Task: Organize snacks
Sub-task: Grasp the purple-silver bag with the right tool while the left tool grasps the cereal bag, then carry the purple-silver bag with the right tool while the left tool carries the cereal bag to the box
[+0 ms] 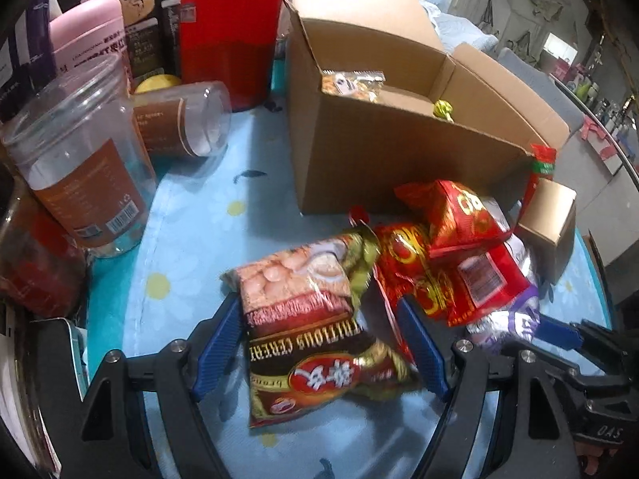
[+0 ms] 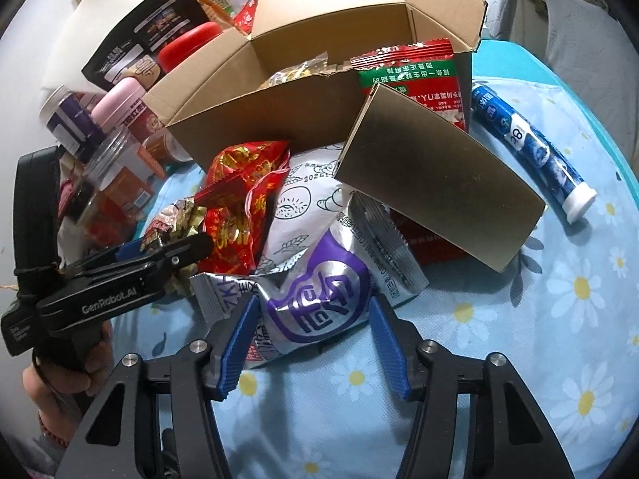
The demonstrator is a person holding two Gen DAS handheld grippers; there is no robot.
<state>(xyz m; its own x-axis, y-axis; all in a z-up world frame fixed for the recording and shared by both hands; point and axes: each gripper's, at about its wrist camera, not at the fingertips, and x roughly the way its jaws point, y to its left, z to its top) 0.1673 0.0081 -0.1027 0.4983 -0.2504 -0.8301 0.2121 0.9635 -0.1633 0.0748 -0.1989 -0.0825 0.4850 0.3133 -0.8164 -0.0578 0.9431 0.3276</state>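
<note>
Straddling the cereal packet [image 1: 315, 343], left tool [image 1: 319, 343] gapes, pads clear; right tool [image 2: 313, 343] pinches the silver-purple bag [image 2: 315, 307].

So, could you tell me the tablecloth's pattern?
Light blue tablecloth with white-and-yellow daisies, clearest in the right wrist view.

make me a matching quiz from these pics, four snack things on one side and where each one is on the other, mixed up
Things:
1. cereal bag
2. silver-purple bag
3. blue tube
4. clear jar

Places:
A. lying on the cloth right of the cardboard box, apart from the pile
B. between the right gripper fingers
C. standing upright left of the box
D. between the left gripper fingers

Pairs: 1-D, 2-B, 3-A, 4-C
</note>
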